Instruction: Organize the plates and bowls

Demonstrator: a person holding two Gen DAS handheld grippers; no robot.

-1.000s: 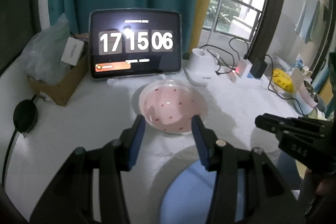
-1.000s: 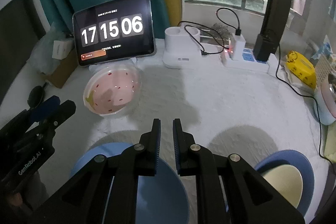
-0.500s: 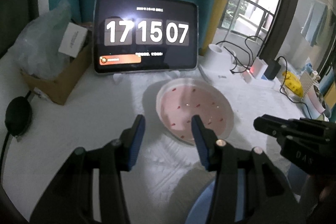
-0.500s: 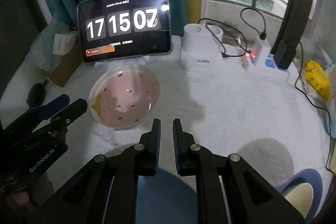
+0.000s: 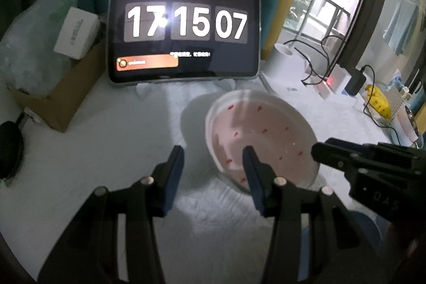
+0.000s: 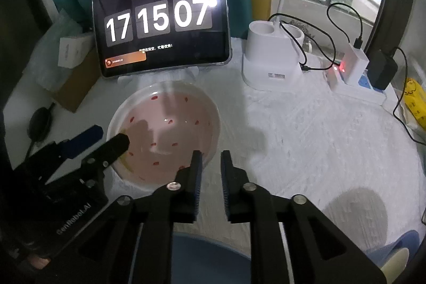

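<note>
A pink bowl (image 5: 266, 134) with red specks sits on the white cloth in front of the tablet. My left gripper (image 5: 213, 153) is open and low at the bowl's left rim. Its right finger lies over the bowl's inside, its left finger outside. In the right wrist view the same bowl (image 6: 165, 129) is left of centre. My right gripper (image 6: 212, 154) is at the bowl's near right rim. Its jaws are opening, with a narrow gap and nothing pressed between the pads. The left gripper (image 6: 110, 136) shows there too. A blue bowl (image 6: 207, 252) lies under the right gripper.
A tablet clock (image 6: 159, 25) stands just behind the pink bowl. A cardboard box (image 5: 66, 94) with a plastic bag is at the left, beside a black round object (image 5: 10, 148). A white lamp base (image 6: 271, 57) and a power strip (image 6: 351, 81) are at the right. A blue plate (image 6: 399, 249) lies at the near right.
Both grippers have moved forward and down toward the pink bowl, which now looks larger and closer. The right jaws have parted slightly. The blue bowl has slid toward the bottom edge.
</note>
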